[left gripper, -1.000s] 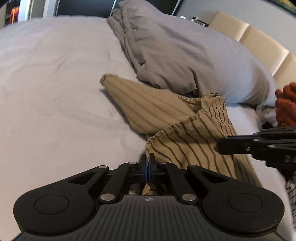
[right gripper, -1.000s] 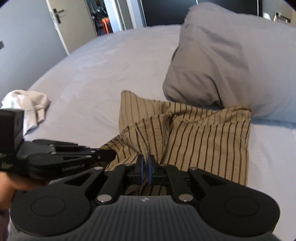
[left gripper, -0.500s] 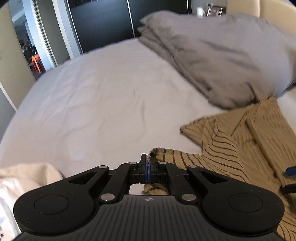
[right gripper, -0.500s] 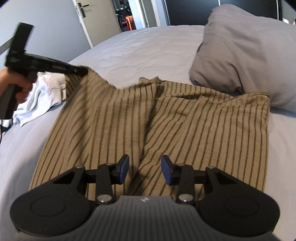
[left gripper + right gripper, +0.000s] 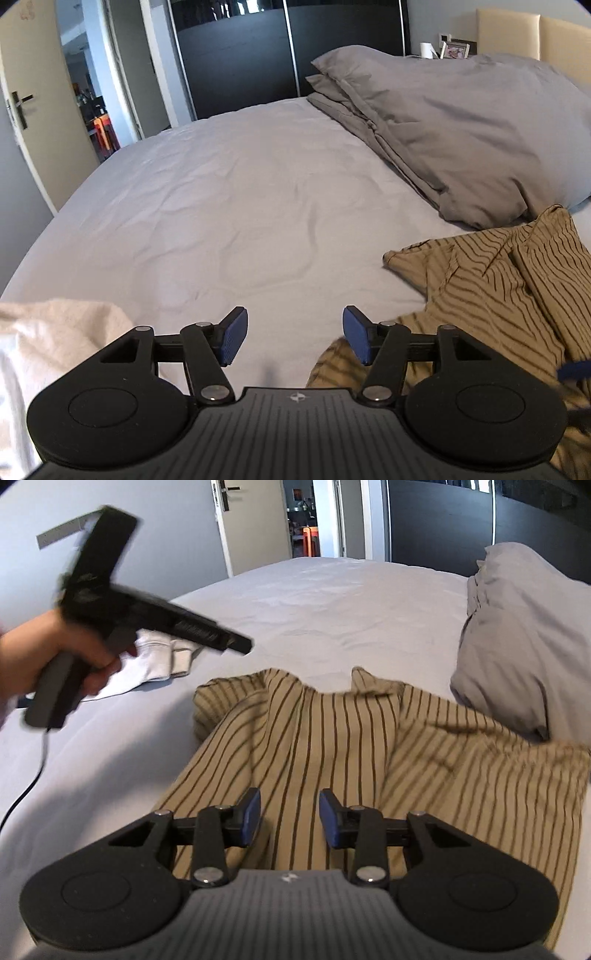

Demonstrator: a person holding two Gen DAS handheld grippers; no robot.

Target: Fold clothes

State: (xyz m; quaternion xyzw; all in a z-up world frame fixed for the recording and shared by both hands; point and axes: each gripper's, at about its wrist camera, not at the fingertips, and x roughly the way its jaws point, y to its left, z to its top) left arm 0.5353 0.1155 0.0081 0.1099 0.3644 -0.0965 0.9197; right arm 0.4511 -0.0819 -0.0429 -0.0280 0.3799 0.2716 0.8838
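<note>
A tan shirt with dark stripes [image 5: 332,738] lies spread flat on the grey bed sheet [image 5: 332,602], collar away from me. My right gripper [image 5: 290,818] hovers open just above its near hem, nothing between the pads. In the left wrist view the same shirt [image 5: 498,288] lies to the right, and my left gripper [image 5: 293,339] stands open over bare sheet [image 5: 240,221] by the shirt's left edge, holding nothing. The right wrist view shows the left gripper [image 5: 236,644] lifted above the bed in a person's hand [image 5: 44,653].
A grey pillow [image 5: 461,129] lies against the beige headboard [image 5: 535,33] past the shirt. A white garment [image 5: 155,661] sits crumpled at the left, also as the cream cloth [image 5: 48,332] beside my left gripper. Dark wardrobe doors [image 5: 258,55] and an open doorway stand beyond the bed.
Both grippers let go of the striped shirt and opened. The shirt went from bunched to spread flat. My left gripper swung left and lifted off it.
</note>
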